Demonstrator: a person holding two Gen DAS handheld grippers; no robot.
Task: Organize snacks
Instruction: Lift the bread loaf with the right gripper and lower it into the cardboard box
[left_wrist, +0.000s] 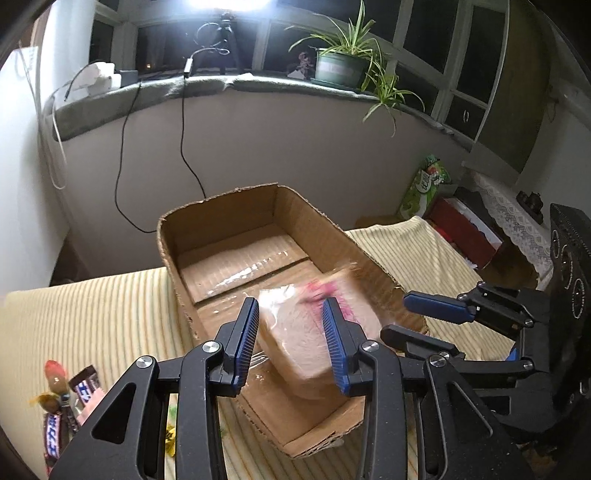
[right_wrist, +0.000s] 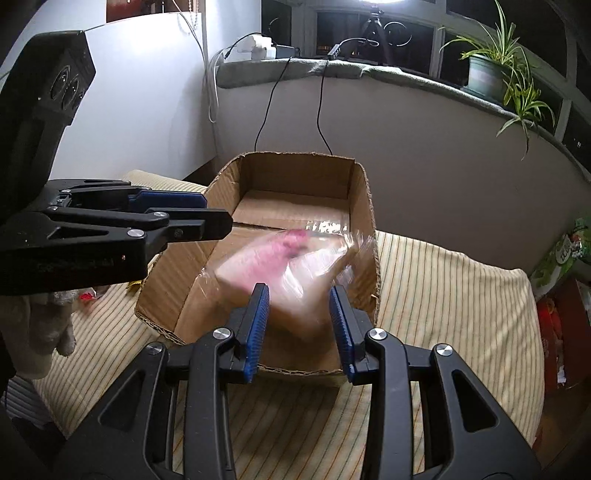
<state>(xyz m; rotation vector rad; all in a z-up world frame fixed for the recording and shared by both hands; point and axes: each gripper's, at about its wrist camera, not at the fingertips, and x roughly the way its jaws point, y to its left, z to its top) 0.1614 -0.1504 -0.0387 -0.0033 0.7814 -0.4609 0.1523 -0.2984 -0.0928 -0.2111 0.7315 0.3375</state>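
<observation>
Holding nothing: left tool (left_wrist: 291, 301) with blue pads spread part-way, right tool (right_wrist: 300, 287) likewise part-open, both angled down over an open cardboard box (left_wrist: 173, 266). Inside the box, towards its near end, a clear-wrapped pale loaf packet (left_wrist: 295, 332) with a pink label, tilted and smeared by blur; print on the label too blurred to read. Framed by each tool's pads in that tool's own view, yet gripped by neither. Shiny tape along the box floor seam.

Around the box: a yellow striped cloth (left_wrist: 92, 314) over the worktop. Off to the left of the box, a small heap of wrapped sweets and brown chocolate bars (left_wrist: 85, 384), lettered in blue and white, too skewed to read. Beyond the worktop's far right corner, a green snack bag (left_wrist: 424, 184) with a white patch of illegible writing, and a red carton (left_wrist: 465, 229) beside it. Behind, a grey window ledge carrying a potted spider plant (left_wrist: 340, 66), a small tripod (left_wrist: 227, 40) and white adapters, with two black cables (left_wrist: 183, 122) hanging down the wall. At the left of the right wrist view, a pale gloved hand (right_wrist: 48, 325) under the left tool's body.
</observation>
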